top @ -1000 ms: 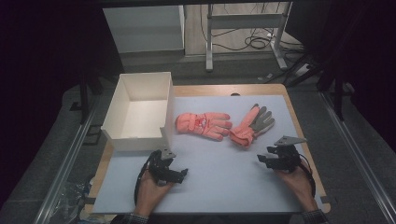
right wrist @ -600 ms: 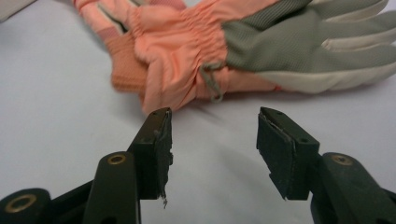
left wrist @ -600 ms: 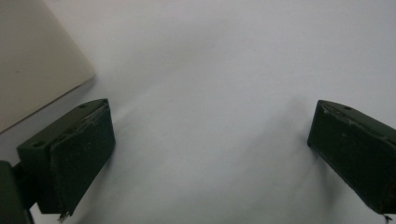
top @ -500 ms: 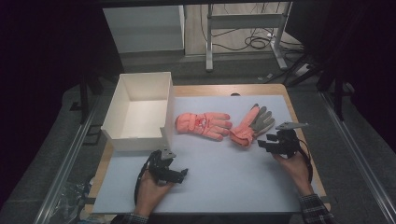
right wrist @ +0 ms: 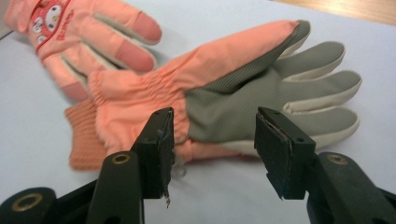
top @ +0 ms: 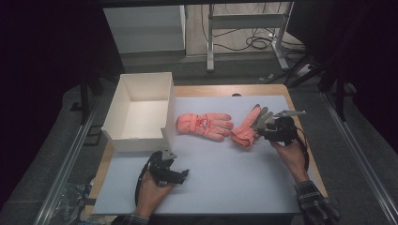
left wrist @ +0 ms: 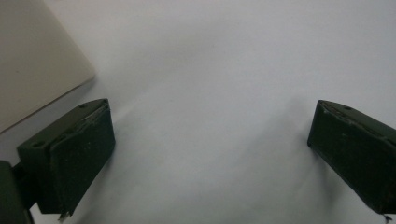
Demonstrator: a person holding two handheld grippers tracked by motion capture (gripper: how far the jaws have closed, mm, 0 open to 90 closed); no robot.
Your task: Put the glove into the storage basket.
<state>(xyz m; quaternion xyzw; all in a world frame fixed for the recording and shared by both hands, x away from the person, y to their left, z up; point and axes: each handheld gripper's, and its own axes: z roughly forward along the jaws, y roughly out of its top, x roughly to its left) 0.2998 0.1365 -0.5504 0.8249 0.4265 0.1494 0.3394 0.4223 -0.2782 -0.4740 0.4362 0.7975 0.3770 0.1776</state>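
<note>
1. Grey-palmed glove [right wrist: 243, 93]: lies palm up on the white sheet [top: 225, 173], right of bench centre. In the high view its long axis runs on a diagonal, pink knit cuff toward the near-left, grey and cream fingers toward the far-right. Pink shell, gathered wrist.
2. Second glove [top: 205, 124]: back side up, just left of the first, cuff toward the box, fingers pointing right. Its fingertips lie just beside the first glove's cuff end; touching or not, cannot tell.
3. Writing: the second glove's back carries a small white cartoon face with red lettering beneath it, seen in the right claw view; letters too blurred to read.
4. Right claw [right wrist: 212, 144]: jaws apart, nothing between them, set low at the near edge of the grey-palmed glove's palm, at the wrist gather. The left jaw tip overlaps the pink edge in the right claw view; contact cannot be told. Right hand [top: 292, 157] holds it from the near side.
5. Left claw [left wrist: 208, 154]: jaws wide apart over bare white sheet, empty. In the high view it sits near the front-left, held by the left hand [top: 151, 191], well apart from both gloves.
6. Box [top: 123, 101]: white, open-topped, at the bench's left side. Its near corner shows at the upper left of the left claw view.
</note>
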